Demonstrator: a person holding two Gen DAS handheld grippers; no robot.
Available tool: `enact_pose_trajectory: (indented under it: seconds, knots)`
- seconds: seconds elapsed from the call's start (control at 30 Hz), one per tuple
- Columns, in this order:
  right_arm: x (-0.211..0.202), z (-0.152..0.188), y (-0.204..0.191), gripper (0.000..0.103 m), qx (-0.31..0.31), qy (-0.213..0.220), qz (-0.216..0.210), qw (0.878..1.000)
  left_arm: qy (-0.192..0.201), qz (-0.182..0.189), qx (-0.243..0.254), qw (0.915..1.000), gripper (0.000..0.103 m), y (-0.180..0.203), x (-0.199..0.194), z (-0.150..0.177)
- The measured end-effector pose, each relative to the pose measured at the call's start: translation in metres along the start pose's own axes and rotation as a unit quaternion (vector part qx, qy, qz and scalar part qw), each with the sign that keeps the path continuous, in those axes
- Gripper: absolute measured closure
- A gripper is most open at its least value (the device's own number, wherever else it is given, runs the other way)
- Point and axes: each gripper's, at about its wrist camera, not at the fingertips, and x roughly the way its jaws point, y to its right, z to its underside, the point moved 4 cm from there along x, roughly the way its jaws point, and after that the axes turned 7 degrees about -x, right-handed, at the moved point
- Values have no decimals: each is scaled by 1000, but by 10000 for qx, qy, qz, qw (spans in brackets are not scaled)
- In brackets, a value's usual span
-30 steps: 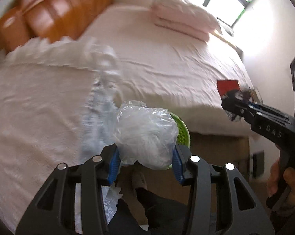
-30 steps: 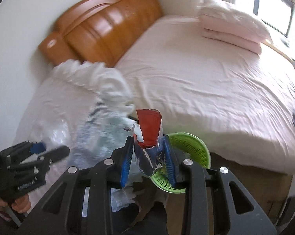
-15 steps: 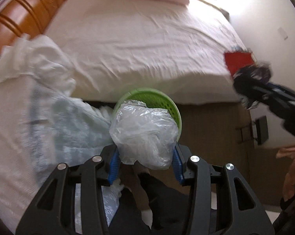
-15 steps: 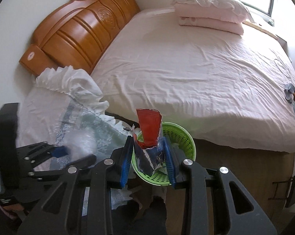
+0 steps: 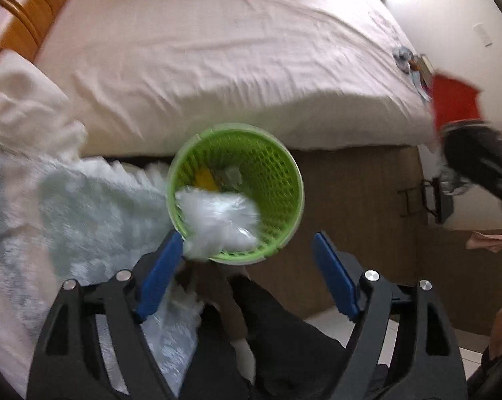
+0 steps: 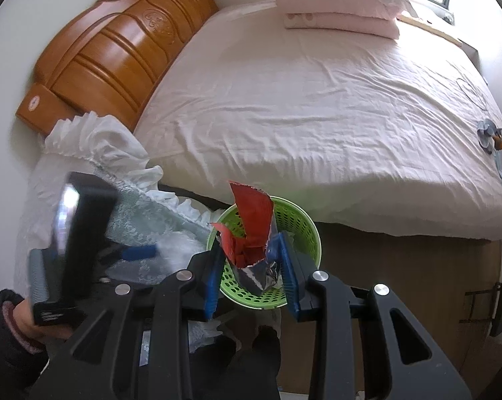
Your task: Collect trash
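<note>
Left wrist view: your left gripper (image 5: 247, 250) has its blue pads spread wide, holding nothing. Just ahead of it, a crumpled clear plastic bag (image 5: 219, 221), blurred, lies over the near rim of the round green perforated plastic basket (image 5: 284, 173), touching your left pad (image 5: 159, 273). Deeper in the basket: a yellow scrap (image 5: 205, 178) and pale crumpled bits. Beyond the basket, a bed with a wrinkled pale pink sheet (image 5: 217, 50). To your left, a white ruffled cloth over pale lace fabric (image 5: 84, 206).

Right wrist view: your right gripper (image 6: 252, 260) is clamped on a torn red snack wrapper with a silver foil lining (image 6: 251, 233), directly above the basket (image 6: 301, 226). Farther out, an orange carved wooden headboard (image 6: 117, 50) and stacked pink pillows (image 6: 334, 3). Your left gripper (image 6: 140, 251) sits to the left, blurred.
</note>
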Motion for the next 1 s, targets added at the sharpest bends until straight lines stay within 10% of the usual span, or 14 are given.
enact_pose_trajectory:
  seconds: [0.2,0.43,0.6,1.0]
  knots:
    - [13,-1,5,70,66,-70,64,9999,1146,-275,25,9930,13,-5,-70,3]
    - [50,-4,0,69,-41,-365,-65,9993,1621,-385,-270,9857,8,-27,-113,9]
    - [90,1,-15,14,-255,-986,-48,9948,1804,-385,-501,9816,8,-43,-130,14]
    - [61,-20,-40,3,-116,-882,89,9960,2230,-689,-1118,9659,8,-93,-162,38]
